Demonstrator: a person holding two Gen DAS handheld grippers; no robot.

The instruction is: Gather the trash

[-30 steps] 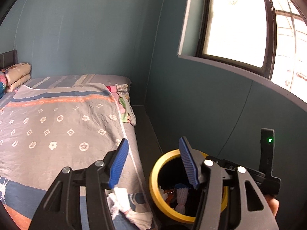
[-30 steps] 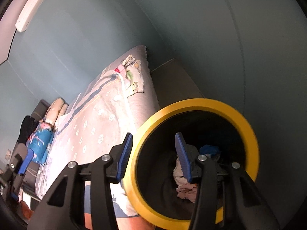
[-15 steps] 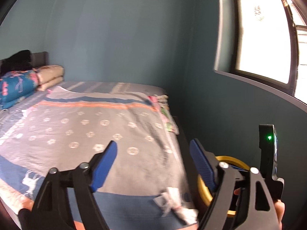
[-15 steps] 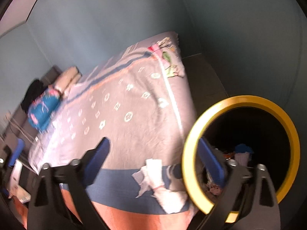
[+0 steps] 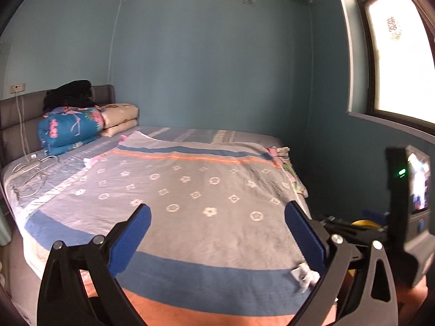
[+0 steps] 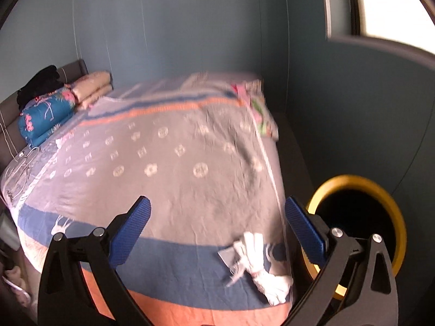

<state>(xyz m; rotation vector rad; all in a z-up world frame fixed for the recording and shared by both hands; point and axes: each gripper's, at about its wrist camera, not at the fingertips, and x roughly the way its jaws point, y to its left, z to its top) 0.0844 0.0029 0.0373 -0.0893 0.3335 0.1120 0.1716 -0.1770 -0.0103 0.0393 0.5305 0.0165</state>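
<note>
A crumpled white tissue (image 6: 261,266) lies on the blue stripe of the bedspread near the bed's front right corner; in the left wrist view the tissue (image 5: 304,275) peeks out beside the right finger. A black bin with a yellow rim (image 6: 359,183) stands on the floor right of the bed, and only a sliver of its rim (image 5: 364,222) shows in the left view. My left gripper (image 5: 217,233) hovers over the bed, its jaws opening with nothing between them. My right gripper (image 6: 217,231) is open wide and holds nothing, left of the bin and behind the tissue.
The bed (image 5: 190,190) fills the room's middle. Folded quilts (image 5: 70,130) and a black garment (image 5: 68,95) sit by the headboard, with white cables (image 5: 32,171) near them. A floral cloth (image 6: 261,114) hangs at the bed's right edge. A narrow floor strip (image 6: 293,146) runs along the wall.
Both grippers swung left from over the bin toward the bed and spread their jaws wide. The bin slid to the right edge of both views, and the tissue came into sight.
</note>
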